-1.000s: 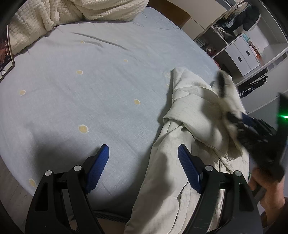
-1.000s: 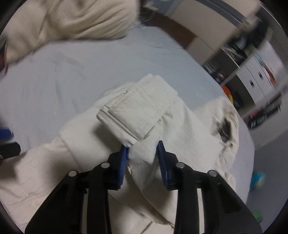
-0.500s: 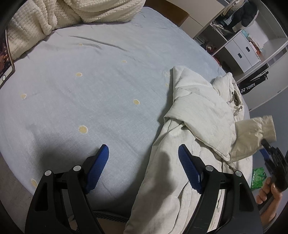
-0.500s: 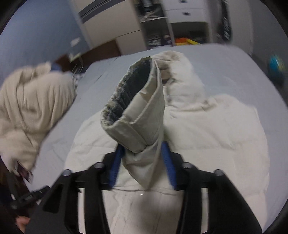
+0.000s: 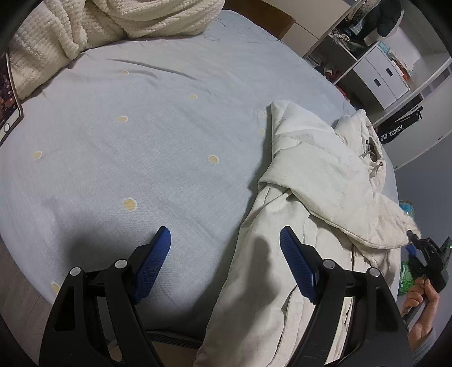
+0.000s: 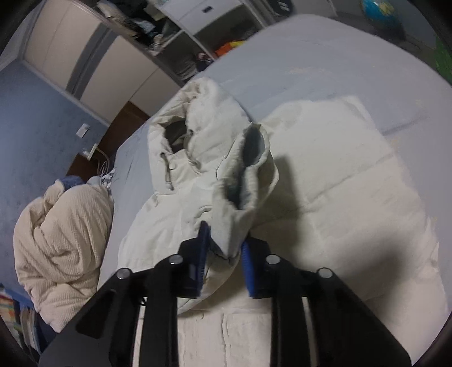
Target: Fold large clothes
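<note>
A cream padded jacket [image 5: 316, 180] lies crumpled along the right side of a pale blue bed [image 5: 147, 135]. My left gripper [image 5: 226, 251] is open and empty, low over the bed's near edge, its right finger over the jacket's hem. My right gripper [image 6: 224, 240] is shut on the jacket's sleeve cuff [image 6: 245, 169] and holds it lifted over the jacket body [image 6: 353, 180]. The hood [image 6: 203, 118] lies beyond the cuff. The right gripper [image 5: 418, 248] also shows at the far right of the left wrist view, with the sleeve stretched toward it.
A knitted cream blanket [image 5: 113, 25] is heaped at the head of the bed, also in the right wrist view [image 6: 62, 242]. A phone [image 5: 8, 104] lies at the bed's left edge. Shelves and white cabinets [image 5: 378, 73] stand beyond the bed.
My right gripper has swung the sleeve cuff out to the jacket's right side and lower, stretching the sleeve. My left gripper has stayed where it was, open.
</note>
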The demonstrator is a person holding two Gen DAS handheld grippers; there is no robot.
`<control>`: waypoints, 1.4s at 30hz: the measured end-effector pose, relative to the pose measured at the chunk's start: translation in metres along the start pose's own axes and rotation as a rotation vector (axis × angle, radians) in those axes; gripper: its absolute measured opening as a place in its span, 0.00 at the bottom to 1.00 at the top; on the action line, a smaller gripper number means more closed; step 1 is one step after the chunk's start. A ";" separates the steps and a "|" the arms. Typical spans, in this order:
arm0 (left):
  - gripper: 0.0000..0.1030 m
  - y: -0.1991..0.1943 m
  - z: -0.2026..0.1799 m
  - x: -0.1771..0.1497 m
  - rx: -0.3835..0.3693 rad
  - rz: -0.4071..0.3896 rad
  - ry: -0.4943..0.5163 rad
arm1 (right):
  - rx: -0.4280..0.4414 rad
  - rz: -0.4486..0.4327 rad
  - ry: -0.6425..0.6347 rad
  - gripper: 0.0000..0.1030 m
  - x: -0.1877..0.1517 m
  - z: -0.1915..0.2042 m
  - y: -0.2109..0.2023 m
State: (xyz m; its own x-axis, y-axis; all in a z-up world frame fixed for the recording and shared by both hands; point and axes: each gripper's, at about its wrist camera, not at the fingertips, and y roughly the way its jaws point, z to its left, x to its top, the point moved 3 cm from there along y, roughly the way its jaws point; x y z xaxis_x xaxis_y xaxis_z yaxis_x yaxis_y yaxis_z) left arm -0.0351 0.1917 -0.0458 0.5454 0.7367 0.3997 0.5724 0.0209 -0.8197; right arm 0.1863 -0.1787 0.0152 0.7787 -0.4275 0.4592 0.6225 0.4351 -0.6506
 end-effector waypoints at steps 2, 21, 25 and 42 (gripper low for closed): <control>0.74 0.000 0.000 0.000 0.001 0.001 0.000 | 0.018 -0.029 -0.031 0.14 0.004 0.005 -0.010; 0.76 0.000 0.002 0.000 -0.010 0.000 -0.001 | -0.081 0.046 0.119 0.32 -0.040 -0.096 -0.023; 0.78 0.000 0.001 0.000 -0.009 0.009 -0.002 | -0.103 0.053 0.069 0.33 -0.046 -0.109 -0.047; 0.90 -0.022 -0.112 0.019 -0.018 -0.022 0.305 | -0.222 0.052 -0.106 0.53 -0.048 -0.129 -0.106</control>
State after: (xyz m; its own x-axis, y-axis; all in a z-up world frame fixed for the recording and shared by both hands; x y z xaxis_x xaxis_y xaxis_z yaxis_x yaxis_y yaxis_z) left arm 0.0311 0.1290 0.0260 0.6898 0.4991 0.5245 0.5955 0.0210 -0.8031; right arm 0.0727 -0.3071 -0.0157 0.8206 -0.3183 0.4746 0.5577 0.2651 -0.7865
